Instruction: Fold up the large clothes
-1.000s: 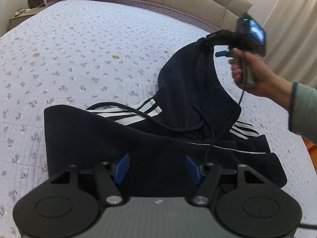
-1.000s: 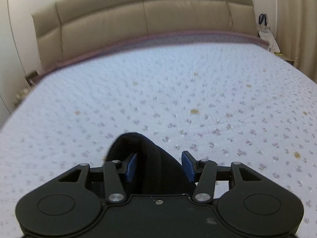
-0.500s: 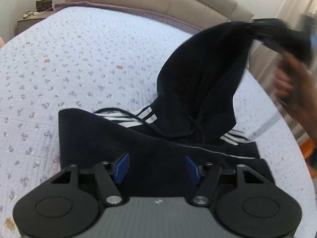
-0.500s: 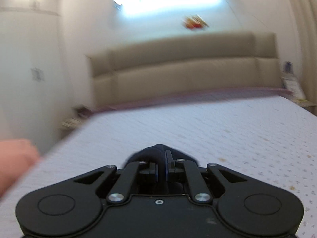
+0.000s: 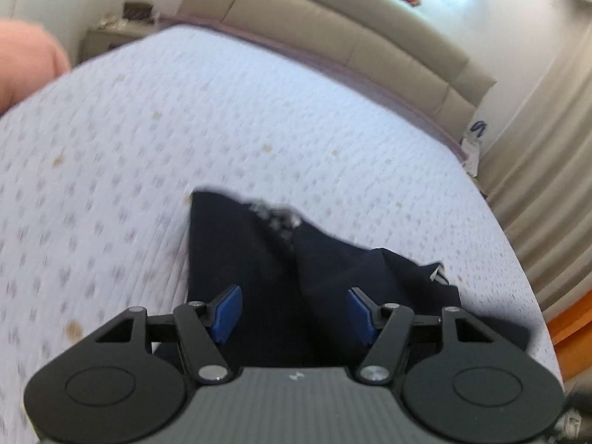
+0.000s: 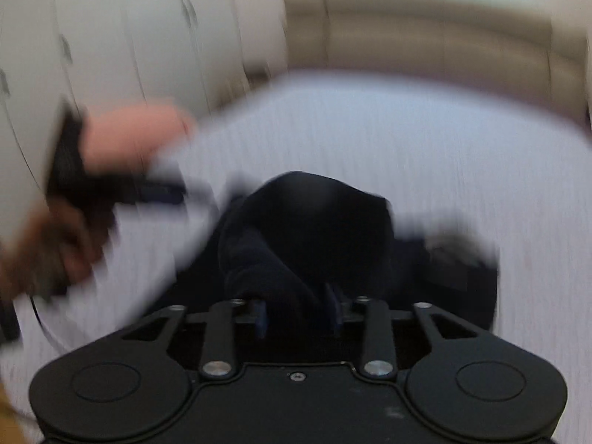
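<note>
I'm seeing the dark hoodie [image 5: 266, 266] lying bunched on the flower-print bedspread [image 5: 111, 170], near the bed's close edge, with the beige headboard [image 5: 333, 33] far behind it. My left gripper [image 5: 294, 312] is hovering over the cloth with its jaws standing wide, blue pads [image 5: 226, 312] clear of the fabric on both sides, nothing pinched. In the right wrist view everything is smearing with blur. My right gripper [image 6: 298, 314] has just been opening its jaws again after a full squeeze, and a fold of the hoodie [image 6: 314, 229] is sitting between them; I can't tell whether the pads are pressing it. The left hand [image 6: 48, 255] is showing at that view's left side, blurred.
</note>
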